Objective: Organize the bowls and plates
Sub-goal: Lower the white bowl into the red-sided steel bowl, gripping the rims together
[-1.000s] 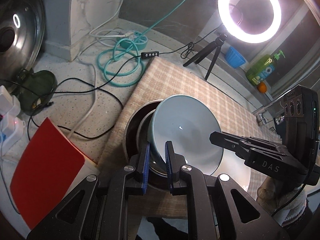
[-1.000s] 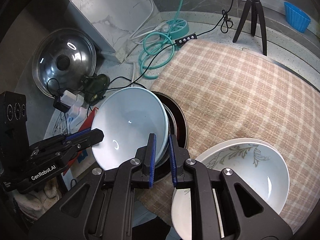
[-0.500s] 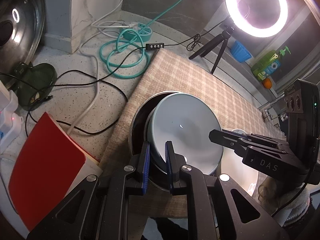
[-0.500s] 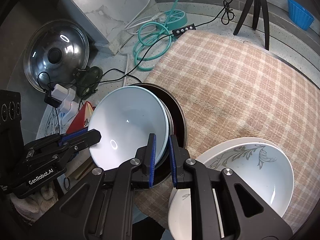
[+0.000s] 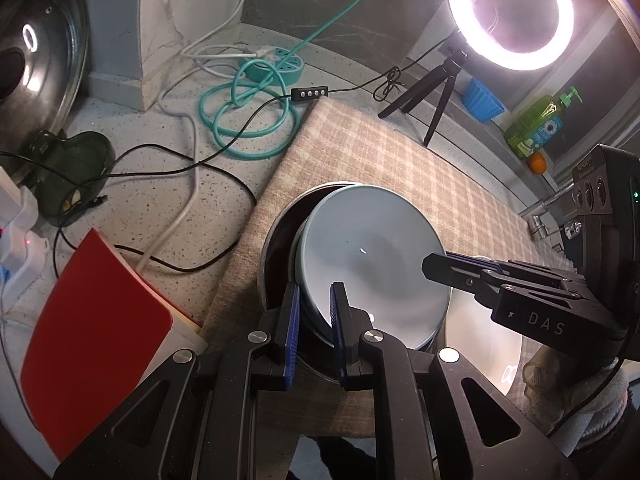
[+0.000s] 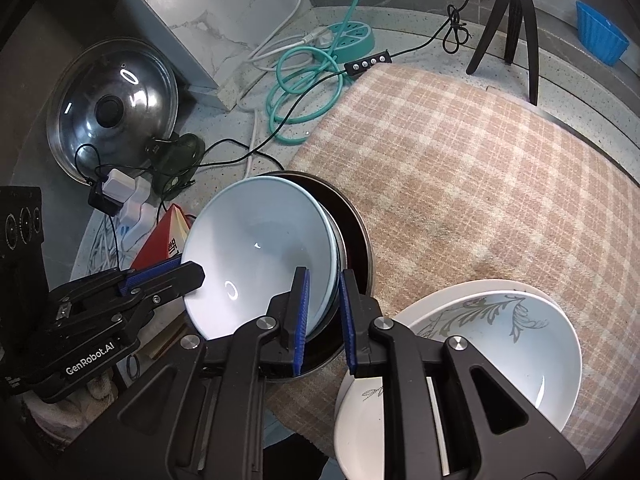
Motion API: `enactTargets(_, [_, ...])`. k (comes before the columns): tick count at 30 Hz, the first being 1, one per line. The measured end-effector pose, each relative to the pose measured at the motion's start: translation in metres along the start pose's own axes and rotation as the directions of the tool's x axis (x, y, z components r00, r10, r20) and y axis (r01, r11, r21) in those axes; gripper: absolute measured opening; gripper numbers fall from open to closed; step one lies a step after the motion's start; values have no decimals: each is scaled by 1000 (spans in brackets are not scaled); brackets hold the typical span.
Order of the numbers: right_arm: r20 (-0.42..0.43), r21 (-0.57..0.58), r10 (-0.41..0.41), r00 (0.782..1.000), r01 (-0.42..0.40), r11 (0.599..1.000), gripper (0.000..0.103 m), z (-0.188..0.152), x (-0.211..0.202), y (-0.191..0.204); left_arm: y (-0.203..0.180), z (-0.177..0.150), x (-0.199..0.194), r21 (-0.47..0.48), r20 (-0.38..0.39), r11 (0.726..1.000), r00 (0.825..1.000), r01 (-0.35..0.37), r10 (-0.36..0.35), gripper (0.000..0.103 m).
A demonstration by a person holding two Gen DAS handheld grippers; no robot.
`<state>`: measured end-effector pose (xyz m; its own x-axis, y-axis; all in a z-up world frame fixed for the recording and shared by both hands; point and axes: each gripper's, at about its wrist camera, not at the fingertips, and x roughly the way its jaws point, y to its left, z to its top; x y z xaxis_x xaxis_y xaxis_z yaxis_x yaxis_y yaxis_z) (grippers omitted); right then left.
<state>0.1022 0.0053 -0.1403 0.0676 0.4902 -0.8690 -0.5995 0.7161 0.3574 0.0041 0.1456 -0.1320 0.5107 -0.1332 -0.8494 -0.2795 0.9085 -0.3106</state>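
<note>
Since a second ago, the pale blue bowl (image 5: 372, 264) has tipped down from a steep lean to sit nearly level inside the dark metal pan (image 6: 356, 236), and the right tongs (image 6: 323, 312) have begun to part.

Largest of all around the tongs is the checked cloth (image 6: 480, 168), spreading ahead of both over the speckled counter (image 5: 132, 208). On it, just right of the right tongs, a white leaf-patterned bowl (image 6: 512, 344) lies on a white plate (image 6: 360, 420). Beyond the cloth a lit ring light (image 5: 510, 12) stands on a small tripod (image 6: 516, 20). Far to the left of the left tongs (image 5: 314, 316) leans a glass pot lid (image 6: 112, 112); a red book (image 5: 92, 320) lies close on their left. Coiled teal cable (image 5: 248, 120) and black wires cross the counter ahead.

The blue bowl sits between the two tongs, mouth upward and tilted slightly toward the right tongs; being round, it has no long axis. Left tongs are clamped narrowly on its near-left rim. The right tongs' jaws are opening, with the opposite rim of the bowl between them; the pads look barely clear of it.
</note>
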Motion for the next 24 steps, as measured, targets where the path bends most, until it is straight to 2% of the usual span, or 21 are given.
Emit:
enactTargets(5, [46, 5, 10, 999, -10, 1000, 24, 1, -16, -1, 1, 0, -4, -5, 11, 1000, 1000, 5, -5, 14])
enactTargets(9, [84, 36, 26, 996, -29, 999, 24, 2, -32, -12, 6, 3, -15, -26, 45, 1000, 999, 17, -15, 14])
enactTargets(12, [104, 86, 32, 994, -41, 995, 24, 2, -37, -26, 18, 4, -25, -79, 83, 996, 996, 32, -25, 14])
enactTargets(14, [97, 124, 37, 995, -49, 991, 24, -1, -34, -37, 32, 1, -27, -133, 99, 990, 994, 56, -43, 14])
enactTargets(17, [66, 170, 65, 996, -75, 983, 24, -6, -22, -50, 46, -4, -16, -167, 65, 985, 998, 36, -25, 14])
enactTargets(24, [39, 208, 120, 992, -126, 970, 24, -12, -4, -54, 51, -6, -6, -182, 41, 981, 998, 61, -54, 14])
